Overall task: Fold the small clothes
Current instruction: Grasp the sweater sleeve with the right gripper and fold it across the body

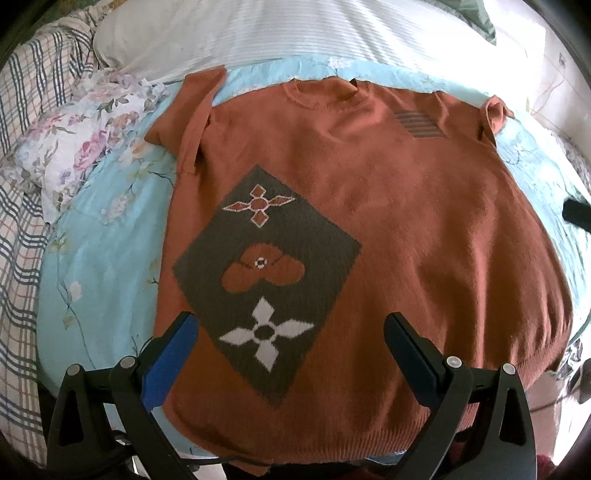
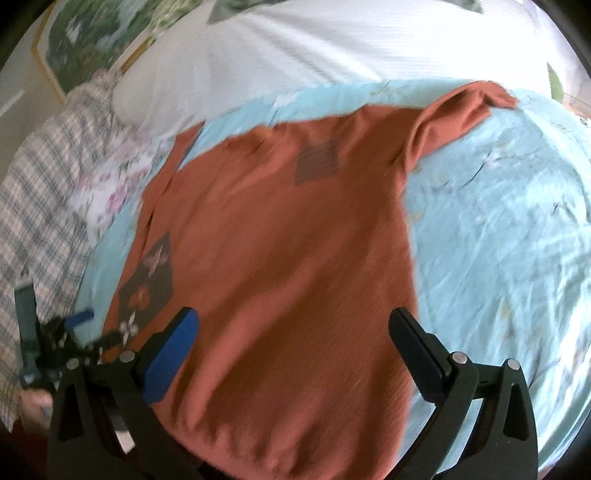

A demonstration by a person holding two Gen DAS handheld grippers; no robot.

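A rust-orange knitted sweater (image 1: 406, 229) lies spread flat, front up, on a light blue floral sheet (image 1: 107, 258). It bears a dark brown diamond panel (image 1: 269, 273) with flower motifs and a small striped patch (image 1: 419, 125) near one shoulder. My left gripper (image 1: 291, 325) hovers open over the hem, its fingers straddling the white flower. In the blurred right wrist view the sweater (image 2: 280, 258) fills the middle. My right gripper (image 2: 295, 325) is open above its lower right part, holding nothing. The left gripper (image 2: 79, 317) shows at the far left there.
A white ribbed pillow (image 1: 295, 33) lies beyond the collar. A floral cloth (image 1: 85, 147) and a plaid blanket (image 1: 26, 221) sit to the left. Bare blue sheet (image 2: 509, 240) stretches right of the sweater. A framed picture (image 2: 92, 40) hangs at upper left.
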